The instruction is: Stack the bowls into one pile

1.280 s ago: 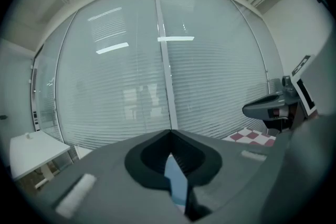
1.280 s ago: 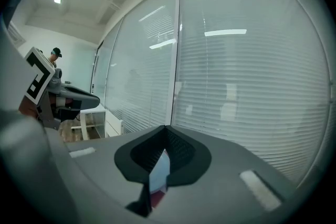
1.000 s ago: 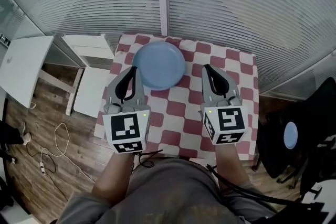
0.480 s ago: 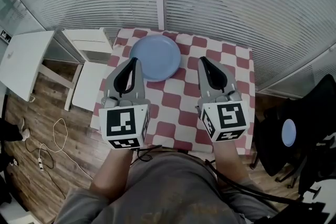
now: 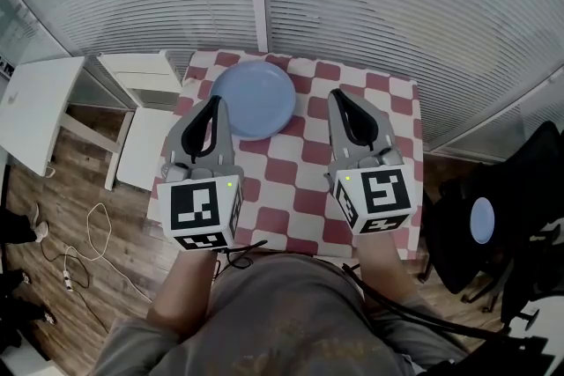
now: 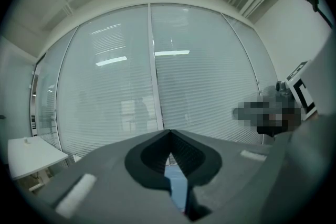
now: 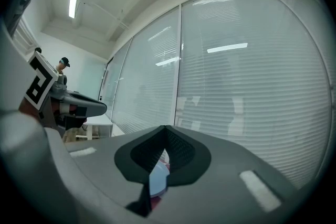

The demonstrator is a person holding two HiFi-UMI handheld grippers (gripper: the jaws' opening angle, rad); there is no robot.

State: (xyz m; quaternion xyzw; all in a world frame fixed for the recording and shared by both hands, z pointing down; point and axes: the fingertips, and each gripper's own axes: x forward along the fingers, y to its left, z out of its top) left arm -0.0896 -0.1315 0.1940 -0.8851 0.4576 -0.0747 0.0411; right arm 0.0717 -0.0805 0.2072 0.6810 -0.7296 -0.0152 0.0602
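Hand-held gripper state: left hand-held gripper (image 5: pixel 214 104) and right hand-held gripper (image 5: pixel 340 97) both have jaws together, with nothing held. The bowls (image 5: pixel 253 99) sit as one blue pile just beside the left tips, on the checked tabletop (image 5: pixel 388 114). Stacking appears complete. Keep both grippers clear of the rim.

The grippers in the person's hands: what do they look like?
Both the left gripper and the right gripper are grey shells tapering to a pointed tip, lined inside with black ribbed padding. Each carries a white cube with black square markers and a small green light. Black cables trail back from them. The person wears a grey top.
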